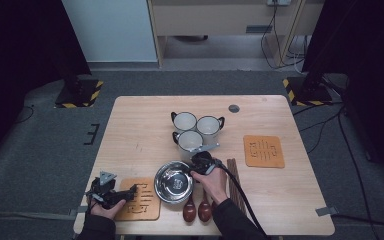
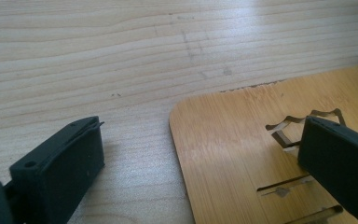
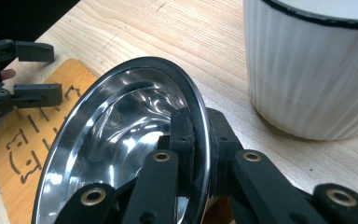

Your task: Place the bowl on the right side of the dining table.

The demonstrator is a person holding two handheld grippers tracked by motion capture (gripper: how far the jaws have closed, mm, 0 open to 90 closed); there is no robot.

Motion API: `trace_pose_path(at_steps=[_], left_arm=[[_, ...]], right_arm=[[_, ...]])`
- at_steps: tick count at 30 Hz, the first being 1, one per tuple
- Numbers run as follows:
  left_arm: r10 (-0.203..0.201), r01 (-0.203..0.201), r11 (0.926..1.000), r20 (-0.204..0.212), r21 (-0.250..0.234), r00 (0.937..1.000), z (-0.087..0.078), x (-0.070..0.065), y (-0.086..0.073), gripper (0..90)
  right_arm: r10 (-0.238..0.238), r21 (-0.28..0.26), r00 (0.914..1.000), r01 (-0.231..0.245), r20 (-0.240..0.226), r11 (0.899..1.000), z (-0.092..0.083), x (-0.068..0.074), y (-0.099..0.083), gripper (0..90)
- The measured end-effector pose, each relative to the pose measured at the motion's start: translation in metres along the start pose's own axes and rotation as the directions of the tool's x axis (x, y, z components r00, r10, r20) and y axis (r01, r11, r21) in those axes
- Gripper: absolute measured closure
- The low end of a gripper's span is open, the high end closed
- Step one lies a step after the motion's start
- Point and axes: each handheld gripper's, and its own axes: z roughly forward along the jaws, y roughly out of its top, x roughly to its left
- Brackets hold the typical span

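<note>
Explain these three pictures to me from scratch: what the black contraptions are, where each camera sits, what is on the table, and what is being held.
No robot here: a person holds a hand tool with two black fingers in each hand. The wide picture is taken from above the person's side of the table. The other two come from small cameras riding on the tools, looking along their fingers.

On the wooden table stand three white cups, a steel bowl, two cork mats, two dark wooden spoons and what look like dark chopsticks.

The right gripper has its fingers pinched on the bowl's rim, one inside, one outside, next to a cup.

The left gripper is open. One finger is over the bare table, the other over the near mat, and nothing is held.
</note>
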Motion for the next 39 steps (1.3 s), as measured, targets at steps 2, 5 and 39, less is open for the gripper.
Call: trace_pose_path(at_steps=[2,5,39], left_arm=[[0.0,0.0,1.0,0.0,0.0,1.0,0.0,0.0,0.0,0.0],[0.0,0.0,1.0,0.0,0.0,1.0,0.0,0.0,0.0,0.0],[0.0,0.0,1.0,0.001,0.0,1.0,0.0,0.0,0.0,0.0]], right_arm=[[0.0,-0.008,1.0,0.0,-0.005,1.0,-0.002,-0.001,0.0,83.5],[0.008,-0.029,0.9998,-0.009,-0.016,1.0,-0.009,0.0,0.001,83.6],[-0.026,-0.166,0.9986,0.018,-0.046,0.986,-0.074,-0.016,-0.01,83.5]])
